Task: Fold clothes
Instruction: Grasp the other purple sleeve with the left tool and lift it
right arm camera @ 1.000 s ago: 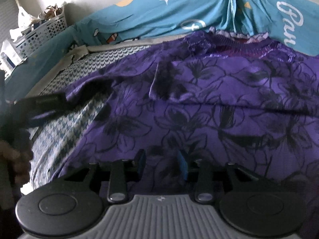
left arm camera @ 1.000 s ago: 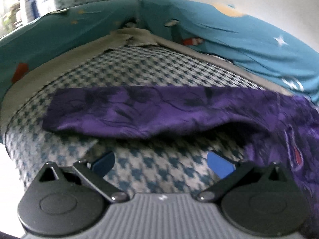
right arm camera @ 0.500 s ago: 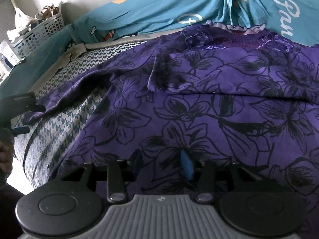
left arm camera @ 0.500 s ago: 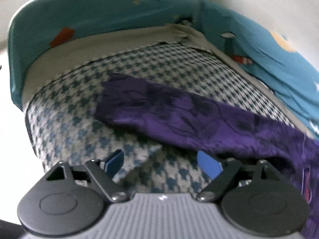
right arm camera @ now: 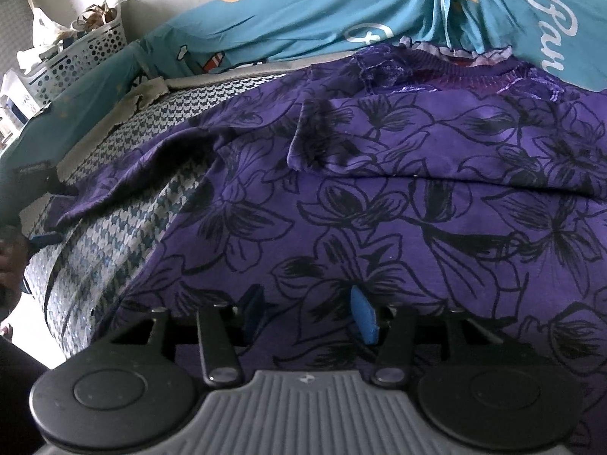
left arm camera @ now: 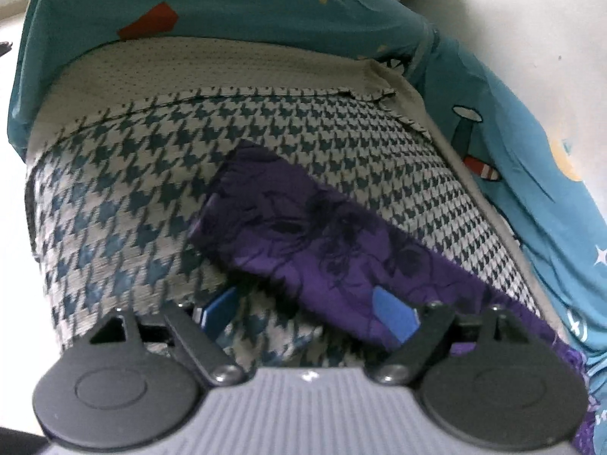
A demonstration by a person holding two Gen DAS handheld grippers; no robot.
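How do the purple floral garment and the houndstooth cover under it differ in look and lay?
Print: the purple floral garment carries large black outlined flowers; the houndstooth cover has a small, regular blue-and-white check.
Lay: the garment is creased, with one part doubled over near its neckline and one sleeve stretched out sideways; the cover lies smooth and taut.
Position: the garment lies on top, the cover beneath it.
Both are fabric, spread out on the same surface.

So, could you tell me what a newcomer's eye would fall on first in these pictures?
First the purple floral garment, spread across most of the right wrist view, with one sleeve stretched out over the blue-and-white houndstooth cover in the left wrist view. Behind it, a teal sheet with stars and white lettering runs along the back. At far left in the right wrist view, a perforated white basket stands beside the wall.
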